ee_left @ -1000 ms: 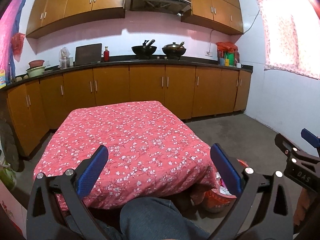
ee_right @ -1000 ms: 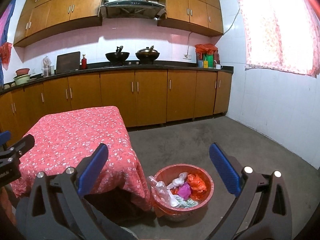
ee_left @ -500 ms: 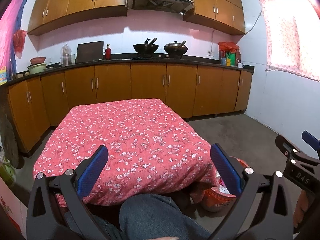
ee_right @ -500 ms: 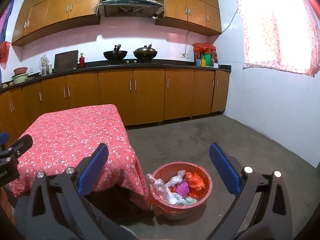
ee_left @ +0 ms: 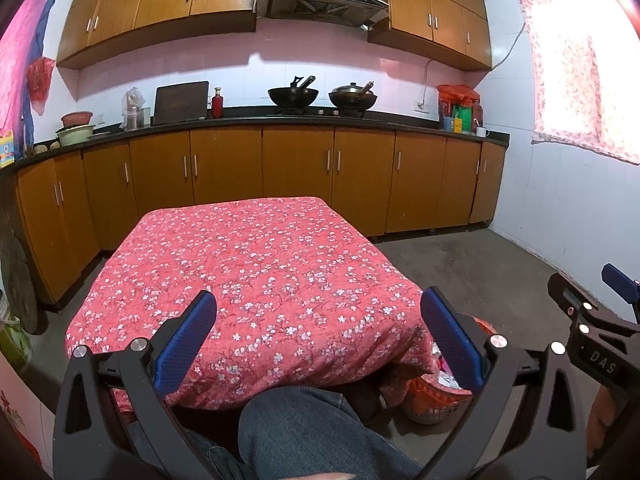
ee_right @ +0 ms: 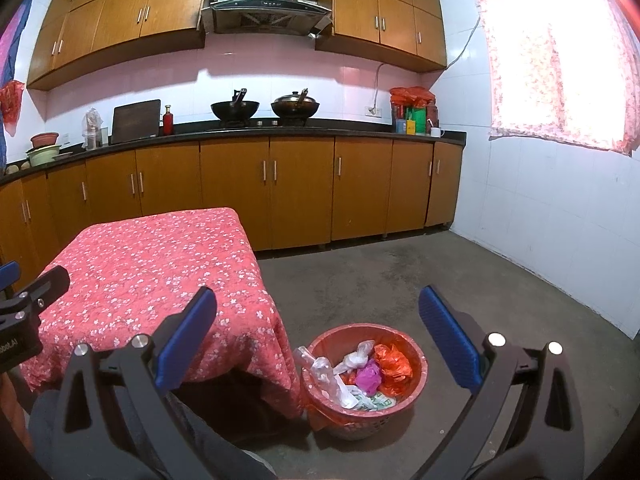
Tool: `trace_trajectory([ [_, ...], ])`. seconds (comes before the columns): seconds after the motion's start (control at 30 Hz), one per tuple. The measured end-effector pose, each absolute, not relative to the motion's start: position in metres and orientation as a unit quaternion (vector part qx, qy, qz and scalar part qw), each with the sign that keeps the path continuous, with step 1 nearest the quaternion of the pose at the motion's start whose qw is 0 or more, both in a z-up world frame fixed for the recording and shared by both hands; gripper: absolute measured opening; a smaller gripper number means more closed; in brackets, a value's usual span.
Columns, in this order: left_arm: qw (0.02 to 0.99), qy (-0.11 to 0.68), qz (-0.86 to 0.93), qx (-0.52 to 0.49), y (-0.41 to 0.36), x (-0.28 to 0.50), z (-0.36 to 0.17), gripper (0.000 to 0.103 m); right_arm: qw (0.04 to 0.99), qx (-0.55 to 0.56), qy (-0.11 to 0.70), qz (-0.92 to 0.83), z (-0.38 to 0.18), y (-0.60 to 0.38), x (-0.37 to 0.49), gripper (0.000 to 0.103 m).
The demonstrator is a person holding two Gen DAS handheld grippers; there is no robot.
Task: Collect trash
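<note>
- Over the last second both cameras have risen and pulled back a little; the cabinets and the range hood sit lower in each view than they did, and more of the flowered tabletop (ee_left: 256,272) shows in the left view; nothing on it has moved because nothing lies on it.
- The left claw (ee_left: 320,344) hangs above the near edge of the tabletop with its blue pads wide apart and nothing between them; a knee in jeans (ee_left: 312,424) sits just below it.
- The right claw (ee_right: 318,344) is likewise spread and empty, held over the floor (ee_right: 440,280) beside the tabletop.
- The trash (ee_right: 360,372), crumpled bags and wrappers in white, pink and orange, lies in the red basket (ee_right: 416,392) on the floor, just beside the hanging cloth at the tabletop's corner; in the left view only the basket's rim peeks out under that corner.
- My reading: with both claws idle, lifted away, and no loose litter in sight, the collecting looks finished or nearly so; anything left would be out of frame.
</note>
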State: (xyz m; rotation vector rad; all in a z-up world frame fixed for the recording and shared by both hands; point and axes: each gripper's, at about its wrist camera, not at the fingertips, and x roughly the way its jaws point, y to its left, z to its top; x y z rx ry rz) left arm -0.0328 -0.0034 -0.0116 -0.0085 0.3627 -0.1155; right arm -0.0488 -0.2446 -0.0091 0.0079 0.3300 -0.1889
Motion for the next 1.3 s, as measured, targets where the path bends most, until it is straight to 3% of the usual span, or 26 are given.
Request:
trace_trajectory([
  [1.3,0.981,0.185,-0.057,-0.008,-0.0055,-0.0356,-0.0142,0.101,0.983,0.001,0.163,-0.088,-0.0092,-0.2438,-0.0496,0.099],
])
